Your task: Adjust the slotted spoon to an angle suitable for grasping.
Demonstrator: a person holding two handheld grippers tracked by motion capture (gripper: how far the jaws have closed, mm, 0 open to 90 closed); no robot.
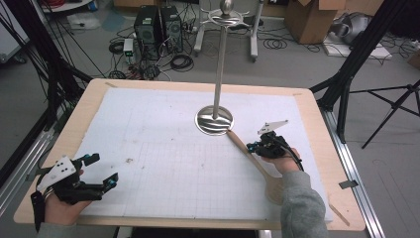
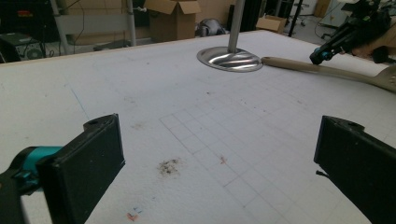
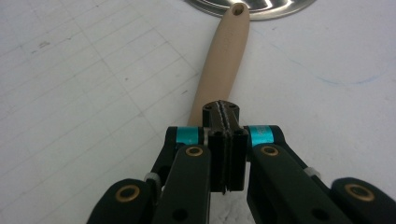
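Here, one tan spatula (image 1: 257,166), one steel stand (image 1: 215,120), left gripper (image 1: 101,171) fingers released, right gripper (image 1: 251,147) fingers clenched empty above spatula.

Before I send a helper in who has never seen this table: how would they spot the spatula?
Find the tall metal stand on the white mat. From its round base a beige handle runs toward the person's right hand. That is the spatula: the one long beige utensil lying flat there, with the shut right gripper over its handle.
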